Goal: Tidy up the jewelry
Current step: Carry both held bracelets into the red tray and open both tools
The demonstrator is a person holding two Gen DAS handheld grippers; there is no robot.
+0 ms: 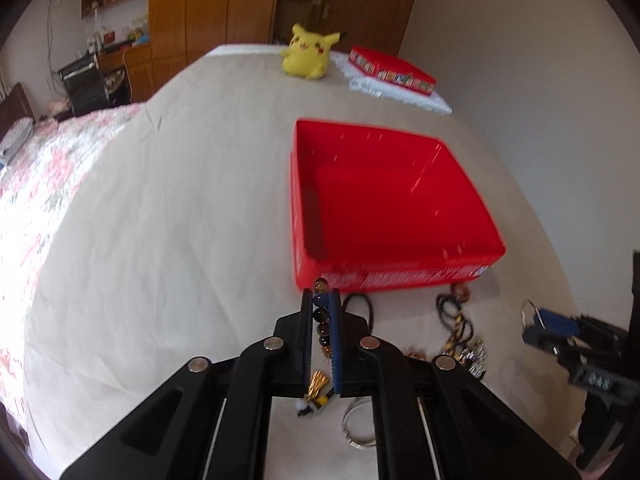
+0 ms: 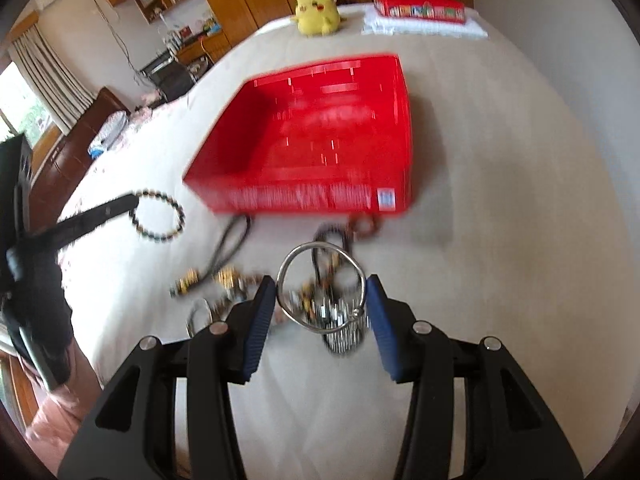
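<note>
We've got the left gripper (image 1: 321,300) clamped on a beaded bracelet (image 1: 321,316), red box (image 1: 394,200) just ahead, upper right of frame. The right gripper (image 2: 322,304) holds a silver bangle (image 2: 322,286) between half-spread pads, seemingly pinched. The box's white print is too blurred to read.

No text could be read. The open red rectangular box (image 2: 316,196) carried rows of white print and a small blue-and-white label on its near wall, all blurred. The flat red box (image 1: 390,68) farther off showed only indistinct coloured pictures.
</note>
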